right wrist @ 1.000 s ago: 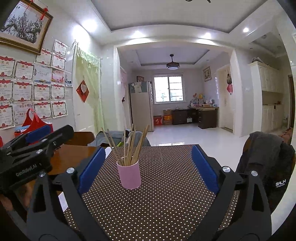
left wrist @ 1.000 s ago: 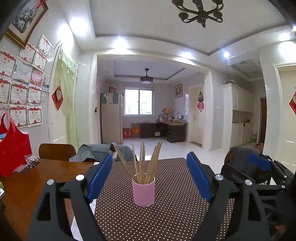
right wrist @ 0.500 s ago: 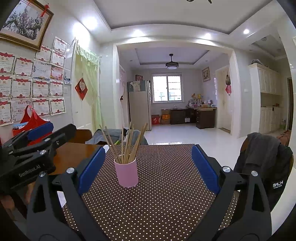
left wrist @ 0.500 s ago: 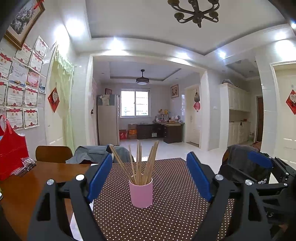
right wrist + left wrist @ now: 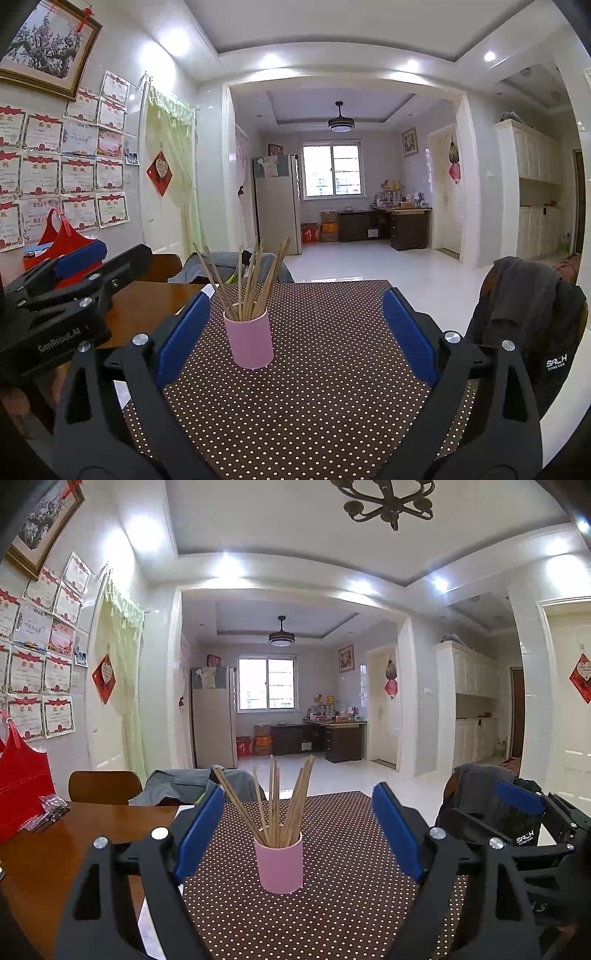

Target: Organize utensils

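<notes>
From the left wrist, the left claw [image 5: 298, 834] hangs spread wide and empty above a brown wooden bench [image 5: 55, 853]. A dark brown cloth with white dots [image 5: 332, 904] covers the right part of the bench. On the cloth, between the two blue fingers, stands a pink cup [image 5: 280, 864] holding a fan of wooden chopsticks [image 5: 275, 805]. A red bag [image 5: 22, 790] sits at the bench's far left against a wall of certificates [image 5: 40, 657]. A wooden chair [image 5: 105, 786] stands behind the bench, with a grey garment beside it. A black chandelier [image 5: 388, 504] hangs overhead, and beyond an archway lie a white tiled floor, a fridge [image 5: 212, 716] and a window [image 5: 266, 685].

From the right wrist, the right claw [image 5: 295, 332] is likewise wide apart with nothing in it. The cup sits on the dotted cloth nearer its left finger. The left claw shows at the left edge, over bare wood. A dark jacket [image 5: 524, 325] is draped over a chair at right. A framed tree picture [image 5: 48, 46] hangs upper left.
</notes>
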Tool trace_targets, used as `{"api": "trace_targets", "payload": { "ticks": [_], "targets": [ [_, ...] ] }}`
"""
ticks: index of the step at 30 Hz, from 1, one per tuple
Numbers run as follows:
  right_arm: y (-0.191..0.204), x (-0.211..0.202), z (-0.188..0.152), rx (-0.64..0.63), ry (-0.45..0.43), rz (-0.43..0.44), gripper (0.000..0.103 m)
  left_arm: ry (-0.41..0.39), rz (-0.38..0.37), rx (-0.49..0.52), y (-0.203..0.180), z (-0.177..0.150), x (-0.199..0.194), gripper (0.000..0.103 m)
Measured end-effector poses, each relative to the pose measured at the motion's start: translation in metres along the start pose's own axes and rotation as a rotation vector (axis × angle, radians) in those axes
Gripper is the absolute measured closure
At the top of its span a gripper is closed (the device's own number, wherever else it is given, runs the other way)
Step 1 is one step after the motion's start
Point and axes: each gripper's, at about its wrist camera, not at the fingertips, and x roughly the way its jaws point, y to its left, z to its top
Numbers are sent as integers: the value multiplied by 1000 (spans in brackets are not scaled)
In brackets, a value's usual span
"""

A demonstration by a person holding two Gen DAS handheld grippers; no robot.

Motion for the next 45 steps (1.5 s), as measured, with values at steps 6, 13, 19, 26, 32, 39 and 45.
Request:
{"api": "trace_targets", "payload": {
  "ticks": [6, 13, 19, 26, 32, 39, 45],
  "targets": [
    [-3, 2, -2, 6, 11, -1, 10, 3, 0, 8, -2, -1, 3, 22],
    [-4, 3, -3, 9, 15, -1, 10, 4, 1, 10, -3, -1, 4, 22],
    [-5, 4, -6, 14, 23, 0, 10, 10, -3, 10, -4, -2, 5, 22],
    [-7, 5, -8, 18, 28, 0, 10, 16, -7, 8, -4, -6, 7, 22],
    [-9, 7, -9, 23, 35, 2, 10, 16, -7, 9, -5, -6, 7, 22],
    [-10, 7, -9, 25, 38, 3, 10, 21, -9, 10, -5, -7, 8, 22],
    [-12, 10, -12, 33, 50, 7, 10, 26, -9, 11, -4, -10, 8, 22]
  ]
}}
